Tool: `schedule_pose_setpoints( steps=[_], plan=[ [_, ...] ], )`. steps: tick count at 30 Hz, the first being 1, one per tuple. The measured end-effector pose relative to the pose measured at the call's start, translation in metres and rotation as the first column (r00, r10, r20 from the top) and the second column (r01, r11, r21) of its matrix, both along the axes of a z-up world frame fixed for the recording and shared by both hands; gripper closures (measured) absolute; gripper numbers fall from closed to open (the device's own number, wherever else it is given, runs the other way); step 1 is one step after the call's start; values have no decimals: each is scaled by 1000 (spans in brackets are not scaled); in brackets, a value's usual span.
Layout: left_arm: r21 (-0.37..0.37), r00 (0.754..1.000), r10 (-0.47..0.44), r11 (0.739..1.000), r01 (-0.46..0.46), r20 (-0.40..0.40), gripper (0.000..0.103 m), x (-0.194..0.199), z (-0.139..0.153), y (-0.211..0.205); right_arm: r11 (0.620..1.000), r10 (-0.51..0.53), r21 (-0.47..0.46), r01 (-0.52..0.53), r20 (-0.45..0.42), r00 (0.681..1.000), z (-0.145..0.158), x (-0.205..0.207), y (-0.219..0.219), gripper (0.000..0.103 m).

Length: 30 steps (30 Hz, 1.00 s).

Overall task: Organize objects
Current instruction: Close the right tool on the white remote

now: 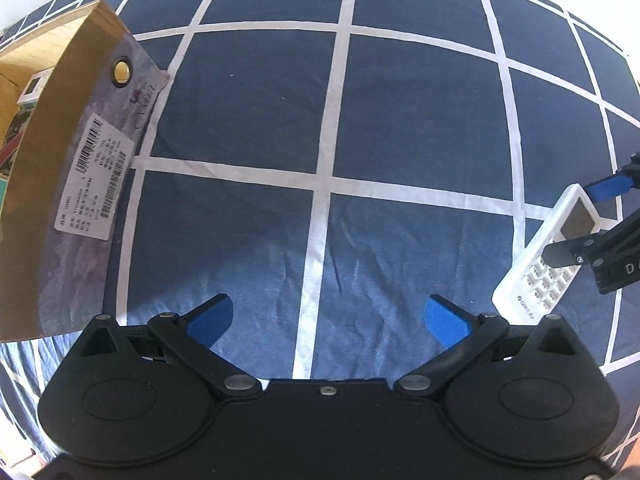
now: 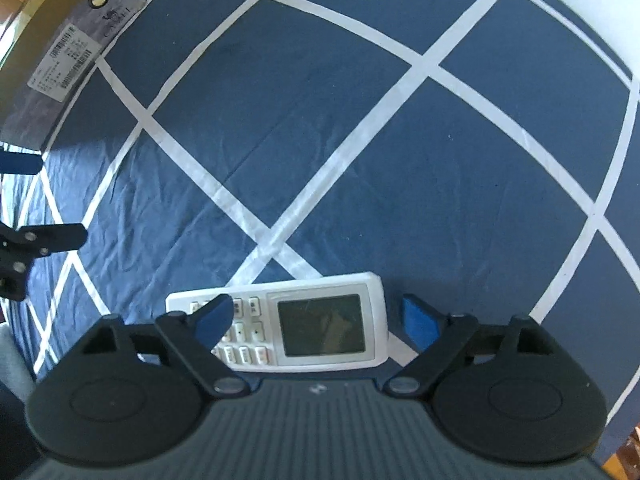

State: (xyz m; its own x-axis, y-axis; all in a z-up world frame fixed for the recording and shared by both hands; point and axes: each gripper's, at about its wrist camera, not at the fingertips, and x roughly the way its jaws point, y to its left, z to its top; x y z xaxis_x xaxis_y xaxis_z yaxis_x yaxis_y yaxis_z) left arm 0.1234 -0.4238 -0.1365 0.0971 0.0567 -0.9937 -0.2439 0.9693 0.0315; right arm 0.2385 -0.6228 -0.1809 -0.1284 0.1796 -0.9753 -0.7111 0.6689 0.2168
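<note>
The remote [image 2: 288,322] lay flat on the bed [image 2: 360,140], its long axis running 3 to 9 o'clock across the right wrist view — screen end toward 3. The right tool [image 2: 320,320] straddled it, jaws partly open, neither pad visibly pressing: one pad [image 2: 214,318] over the keypad, the other just off the screen end. The left tool [image 1: 328,318] stood open and empty, well apart, with the remote at its 3 o'clock. The right hand was nearer. A box [image 1: 52,92] stood at 10 o'clock.
</note>
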Motion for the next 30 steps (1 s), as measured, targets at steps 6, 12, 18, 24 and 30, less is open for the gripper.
schedule_pose_setpoints(
  steps=[6,12,18,24,30],
  plan=[
    [-15,1000,-9,1000,9,2,0,-1,-3,-3,1000,-17,13,18,-23,1000,1,-3,-1,21],
    [-40,1000,-9,999,9,7,0,-6,-4,-1,992,-125,-15,124,-48,991,-1,-2,-6,21],
    [-68,1000,-16,998,17,18,0,-10,-2,0,952,-307,-35,305,-60,950,-3,-15,-13,21],
    [-84,998,-56,995,58,26,0,-16,-3,-2,892,-452,-44,450,-67,889,-4,-33,-15,21],
    [-104,997,-67,992,70,26,0,-20,-8,-6,793,-609,-60,606,-84,788,-5,-50,-17,21]
  ],
)
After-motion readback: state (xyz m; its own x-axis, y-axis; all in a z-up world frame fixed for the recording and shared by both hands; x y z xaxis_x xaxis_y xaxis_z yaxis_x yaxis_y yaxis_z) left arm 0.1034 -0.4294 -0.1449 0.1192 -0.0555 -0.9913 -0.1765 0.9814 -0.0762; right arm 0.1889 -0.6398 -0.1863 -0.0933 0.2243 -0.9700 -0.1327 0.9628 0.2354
